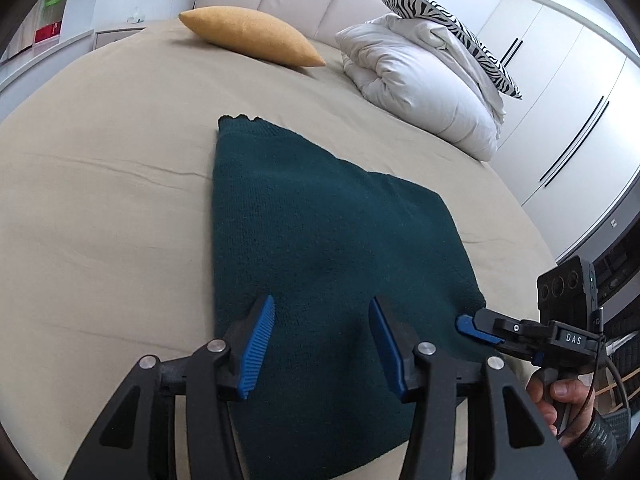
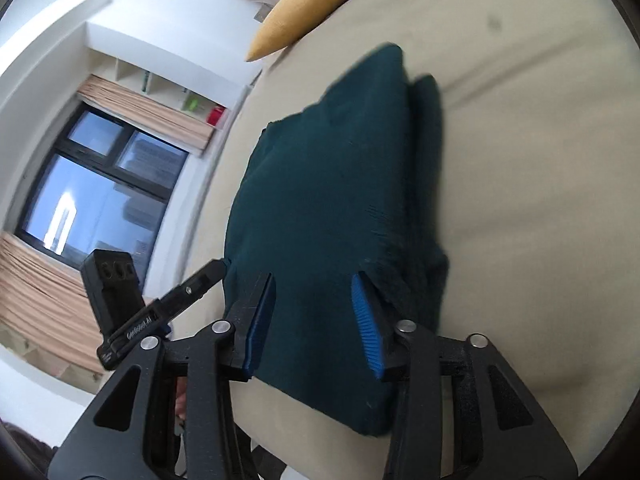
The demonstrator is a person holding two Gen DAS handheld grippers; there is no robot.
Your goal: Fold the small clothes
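Note:
A dark teal knitted garment [image 1: 328, 220] lies folded flat on the beige bed sheet [image 1: 100, 200]. My left gripper [image 1: 322, 300] hovers over its near part, open, with the blue pads apart and no cloth pinched between them. My right gripper's blue fingertip [image 1: 466, 324] sits at the garment's right edge, a hand [image 1: 556, 392] on its handle. In the right wrist view the garment [image 2: 328, 180] shows stacked layers along its right side. There my right gripper [image 2: 313, 278] is open above the cloth. The left gripper's tip [image 2: 216, 268] meets the cloth's left edge.
A mustard cushion [image 1: 248, 36] lies near the padded headboard. A bundled white duvet [image 1: 420, 80] with a zebra-print pillow [image 1: 452, 24] sits at the back right. White wardrobe doors [image 1: 560, 100] stand to the right. A window [image 2: 100, 184] with curtains is beyond the bed.

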